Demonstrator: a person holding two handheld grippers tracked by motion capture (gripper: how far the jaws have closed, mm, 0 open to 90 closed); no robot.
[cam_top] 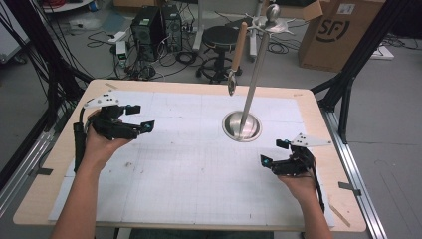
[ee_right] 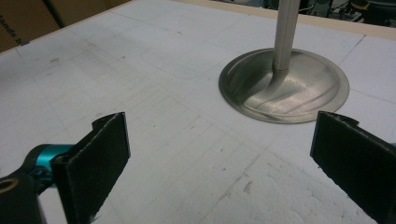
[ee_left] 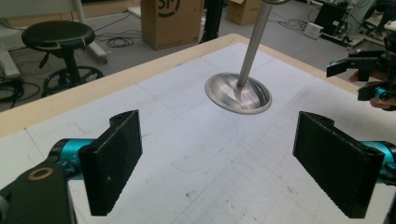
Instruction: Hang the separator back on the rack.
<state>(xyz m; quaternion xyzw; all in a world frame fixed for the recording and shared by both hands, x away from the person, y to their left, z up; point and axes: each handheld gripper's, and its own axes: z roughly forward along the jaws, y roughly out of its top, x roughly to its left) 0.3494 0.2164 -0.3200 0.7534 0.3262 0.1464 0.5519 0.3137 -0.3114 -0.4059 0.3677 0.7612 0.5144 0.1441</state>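
Observation:
A metal stand rises from a round base [cam_top: 242, 127] right of the table's centre, its pole [cam_top: 256, 74] ending in hooks at the top. A utensil with a wooden handle [cam_top: 238, 55] hangs from one hook. My left gripper [cam_top: 142, 117] is held over the table's left side, open, nothing between its jaws [ee_left: 219, 168]; the base [ee_left: 239, 93] lies ahead of it. My right gripper [cam_top: 273, 152] sits low at the right, just in front of the base [ee_right: 285, 88], also open and empty [ee_right: 219, 158]. It appears in the left gripper view as well, as the right gripper [ee_left: 350, 81].
A white gridded mat [cam_top: 189, 164] covers the wooden table. Behind the table stand a black stool [cam_top: 219, 37], computer towers [cam_top: 154, 30] with cables, and a cardboard box [cam_top: 338, 30]. Black frame posts flank both sides.

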